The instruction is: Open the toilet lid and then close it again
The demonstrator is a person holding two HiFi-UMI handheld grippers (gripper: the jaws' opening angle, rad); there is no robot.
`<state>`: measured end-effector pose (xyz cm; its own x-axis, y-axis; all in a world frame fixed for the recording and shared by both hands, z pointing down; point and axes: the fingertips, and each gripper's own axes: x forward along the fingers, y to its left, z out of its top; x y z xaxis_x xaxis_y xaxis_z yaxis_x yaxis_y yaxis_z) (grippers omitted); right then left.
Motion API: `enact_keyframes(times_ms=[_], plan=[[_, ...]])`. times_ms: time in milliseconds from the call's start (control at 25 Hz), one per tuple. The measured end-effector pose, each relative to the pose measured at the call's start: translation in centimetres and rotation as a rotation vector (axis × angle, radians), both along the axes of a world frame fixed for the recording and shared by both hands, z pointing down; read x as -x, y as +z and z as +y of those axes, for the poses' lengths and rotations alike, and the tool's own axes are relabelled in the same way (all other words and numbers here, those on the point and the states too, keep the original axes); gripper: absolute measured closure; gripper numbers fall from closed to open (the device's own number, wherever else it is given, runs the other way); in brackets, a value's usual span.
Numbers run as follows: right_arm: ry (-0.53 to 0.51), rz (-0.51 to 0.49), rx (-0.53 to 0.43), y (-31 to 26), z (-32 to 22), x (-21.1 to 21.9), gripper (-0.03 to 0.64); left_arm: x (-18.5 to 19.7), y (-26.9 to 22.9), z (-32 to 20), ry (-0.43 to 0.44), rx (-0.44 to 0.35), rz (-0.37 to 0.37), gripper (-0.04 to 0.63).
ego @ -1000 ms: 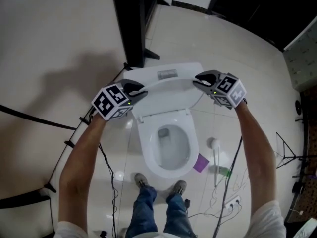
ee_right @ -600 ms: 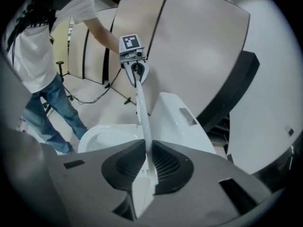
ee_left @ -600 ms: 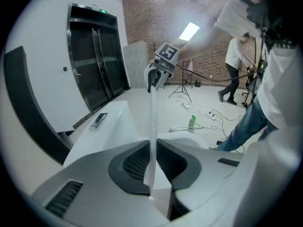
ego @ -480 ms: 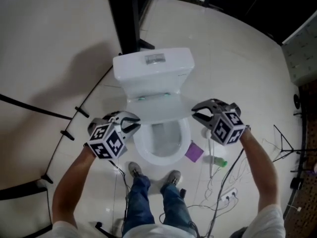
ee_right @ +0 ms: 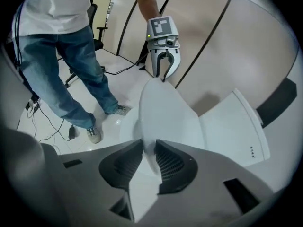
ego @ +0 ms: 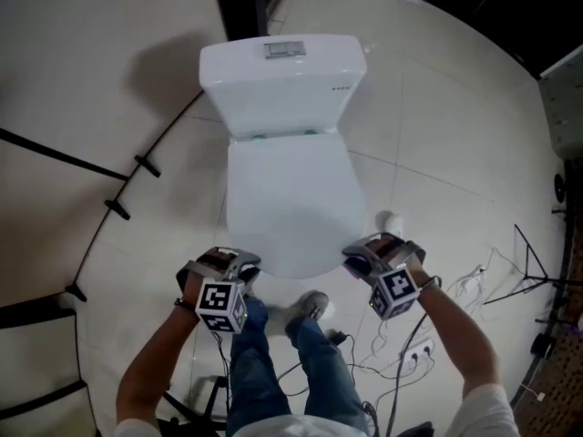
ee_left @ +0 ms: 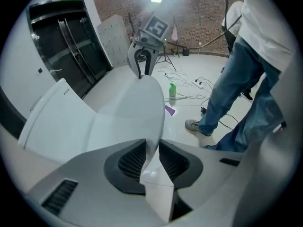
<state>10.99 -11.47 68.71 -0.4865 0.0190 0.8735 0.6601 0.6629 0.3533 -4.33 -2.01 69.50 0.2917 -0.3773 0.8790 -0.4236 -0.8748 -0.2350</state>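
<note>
White plastic lid (ego: 287, 198), lying flat over the bowl of the toilet. Its hinge end is against the tank (ego: 282, 85) and its rounded front end is toward the person's shoe (ego: 310, 306).

Left tool (ego: 239, 267) and right tool (ego: 360, 258) sit at opposite sides of that front end. Each gripper view shows the lid's thin rim running between the ribbed pads and lying against them, so both tools pinch the rim. Their jaws have just been opening a little, with the rim between them.

Judged from this, the lid is down and the closing half of the task is at or near its end. What appears left is to let go of the rim and draw the tools away.

- **Bowl:** fully covered by the lid, so its contents cannot be seen.
- **Tank:** shut, with a flush plate (ego: 284, 49) on top.

On the pale tiled floor (ego: 437, 126) around the toilet, to the person's right, lie a green bottle (ee_left: 172, 90), a purple scrap (ee_left: 170, 110) and loose cables (ego: 401, 353).
</note>
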Motion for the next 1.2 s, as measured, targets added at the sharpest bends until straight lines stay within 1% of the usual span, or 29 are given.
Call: enact_keyframes(times_ms=[80, 160, 240, 360, 440, 560, 720, 800, 920, 1000, 1080, 1160, 1200], plan=[[-0.022, 0.037, 0.013, 3.4, 1.1, -0.9, 0.517, -1.2, 2.6, 0.9, 0.001, 0.022, 0.009, 0.514], [-0.02, 0.065, 0.036, 6.7, 1.9, -1.4, 0.5, -1.9, 5.7, 1.8, -0.018, 0.045, 0.022, 0.511], [-0.01, 0.088, 0.059, 9.4, 2.5, -1.7, 0.48, -2.1, 8.6, 2.5, -0.06, 0.073, 0.043, 0.511], [0.013, 0.128, 0.093, 12.6, 3.0, -1.7, 0.468, -2.7, 11.5, 2.8, -0.129, 0.13, 0.11, 0.511], [0.031, 0.151, 0.116, 14.0, 3.3, -1.6, 0.468, -2.9, 13.2, 3.0, -0.161, 0.176, 0.138, 0.509], [0.049, 0.18, 0.147, 14.6, 3.8, -0.9, 0.468, -3.0, 15.0, 3.0, -0.184, 0.227, 0.157, 0.508], [0.06, 0.188, 0.154, 16.6, 3.2, -1.7, 0.462, -2.9, 15.8, 2.9, -0.199, 0.241, 0.199, 0.508], [0.115, 0.189, 0.215, 16.5, 3.5, -1.7, 0.462, -3.0, 15.8, 3.2, -0.217, 0.246, 0.227, 0.508], [0.231, 0.174, 0.342, 14.6, 3.9, -1.0, 0.462, -2.9, 13.9, 3.3, -0.262, 0.231, 0.302, 0.508], [0.319, 0.122, 0.425, 11.2, 4.4, -0.1, 0.462, -2.5, 10.7, 3.2, -0.323, 0.191, 0.377, 0.508], [0.404, 0.038, 0.497, 6.3, 4.7, 0.8, 0.462, -1.7, 5.3, 2.5, -0.428, 0.116, 0.493, 0.508], [0.484, -0.064, 0.546, 0.7, 4.4, 1.3, 0.462, -0.6, -1.7, 1.3, -0.549, 0.014, 0.625, 0.508], [0.518, -0.127, 0.56, -2.4, 4.0, 1.5, 0.462, -0.1, -5.4, 0.6, -0.594, -0.039, 0.68, 0.508]])
